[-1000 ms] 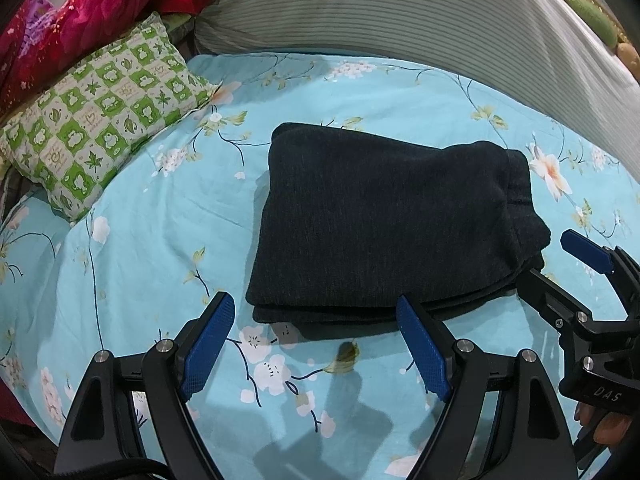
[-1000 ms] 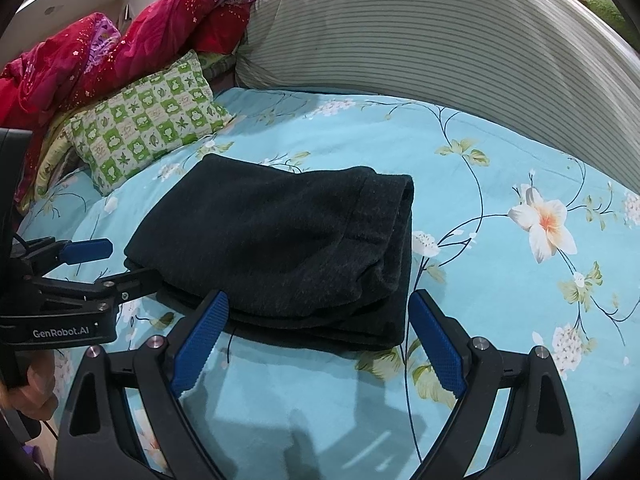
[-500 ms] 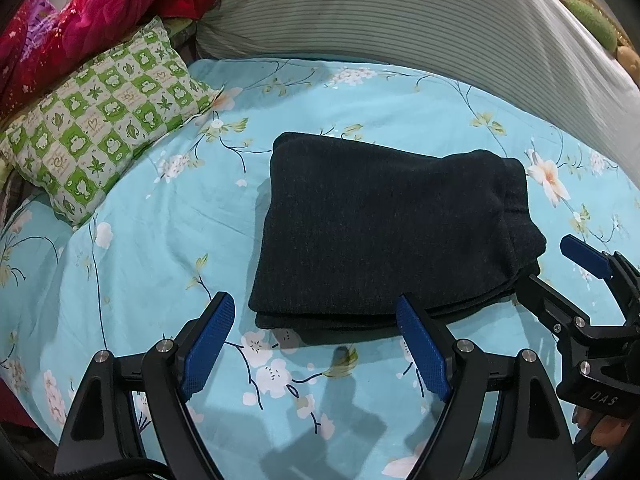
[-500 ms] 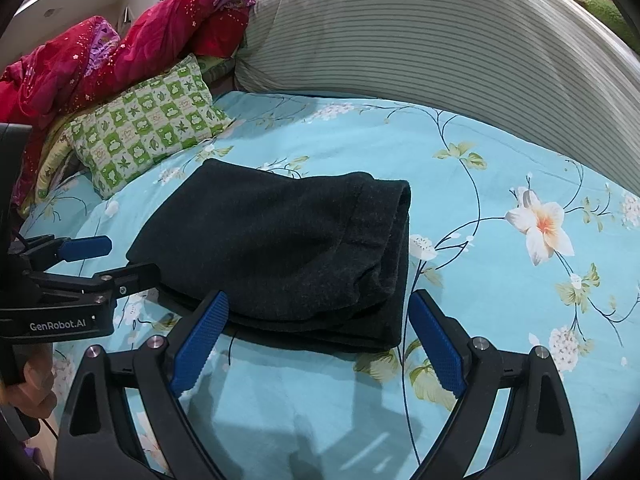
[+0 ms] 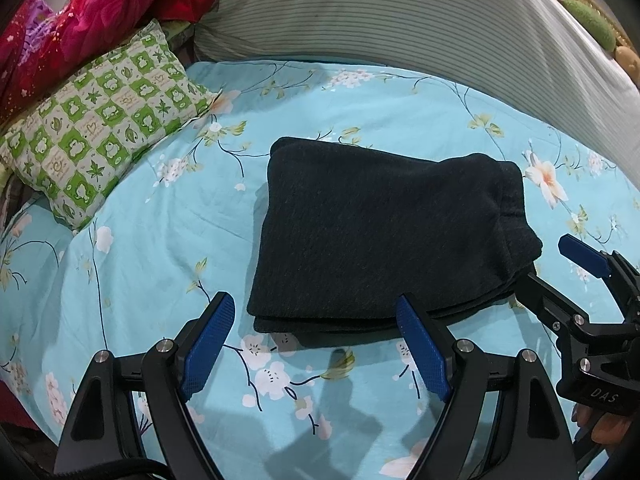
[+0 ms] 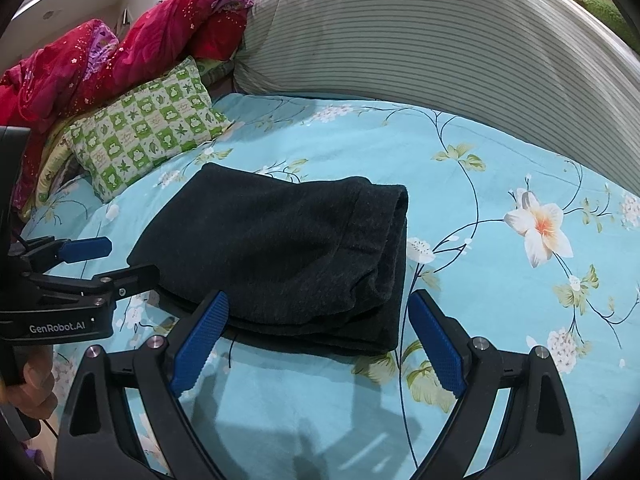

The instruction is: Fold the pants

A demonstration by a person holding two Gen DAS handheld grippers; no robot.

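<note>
Left wrist view: folded pants point(image 5: 384, 236) sit farther away; left tool point(image 5: 316, 344), right tool point(image 6: 320, 340) stay wide, empty.

Floral turquoise bed sheet point(image 5: 168, 240) with folded dark pants point(image 5: 380, 232), green checked pillow point(image 5: 100, 128), striped bolster point(image 5: 400, 20).

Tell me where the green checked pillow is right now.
The green checked pillow lies at the far left of the floral bedsheet, left of the folded pants.
</note>
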